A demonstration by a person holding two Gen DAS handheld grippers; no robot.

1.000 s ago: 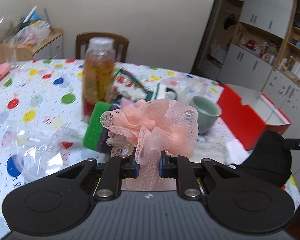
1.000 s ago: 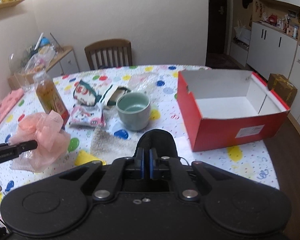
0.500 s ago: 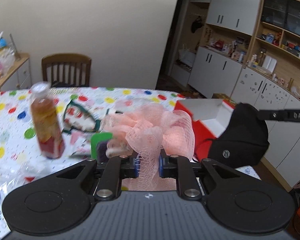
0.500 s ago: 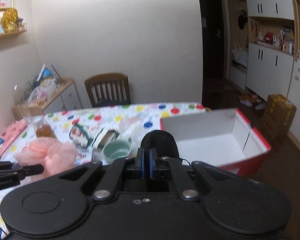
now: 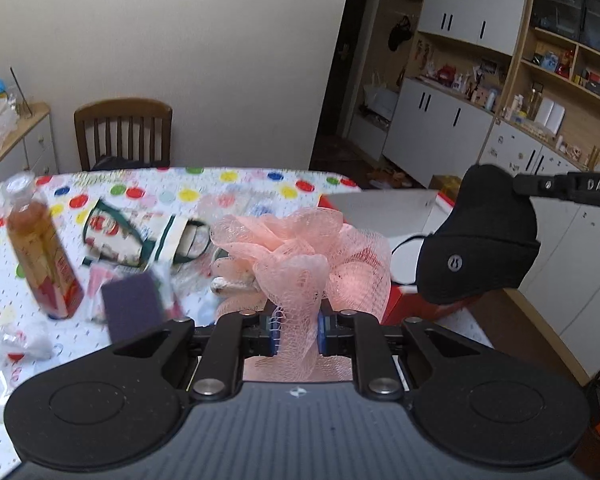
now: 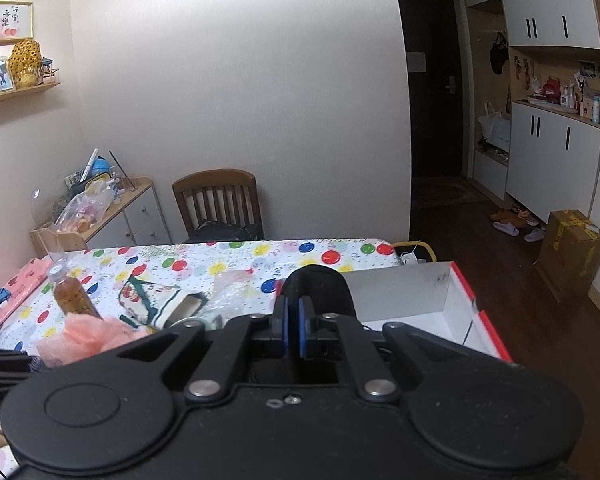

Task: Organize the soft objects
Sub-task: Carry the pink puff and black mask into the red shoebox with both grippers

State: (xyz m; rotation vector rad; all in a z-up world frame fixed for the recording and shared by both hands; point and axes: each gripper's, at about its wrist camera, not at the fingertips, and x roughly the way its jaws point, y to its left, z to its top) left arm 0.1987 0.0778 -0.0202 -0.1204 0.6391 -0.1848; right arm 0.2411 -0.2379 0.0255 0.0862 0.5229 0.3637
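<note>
My left gripper [image 5: 296, 334] is shut on a pink mesh bath pouf [image 5: 308, 252], held up above the polka-dot table. In the left wrist view the right gripper [image 5: 518, 185] reaches in from the right, shut on a black face mask [image 5: 476, 244] that hangs over the red box [image 5: 400, 304]. The right wrist view shows my right gripper [image 6: 293, 334] pinching that black mask [image 6: 316, 286], with the red box's white inside [image 6: 420, 300] just beyond. The pouf [image 6: 88, 338] and the left gripper's finger [image 6: 4, 362] appear at the lower left there.
On the dotted tablecloth [image 5: 228, 188] stand a tea bottle [image 5: 40, 252], a purple sponge [image 5: 132, 308], snack packets [image 5: 116, 232] and clear plastic wrap [image 5: 8, 344]. A wooden chair [image 6: 218, 204] stands behind the table. White cabinets [image 5: 432, 128] and a cardboard box [image 6: 572, 252] are at the right.
Both grippers have risen and swung right toward the red box, carrying the pouf and the mask. The bottle and sponge have slid left in the left wrist view; the cup has dropped from sight.
</note>
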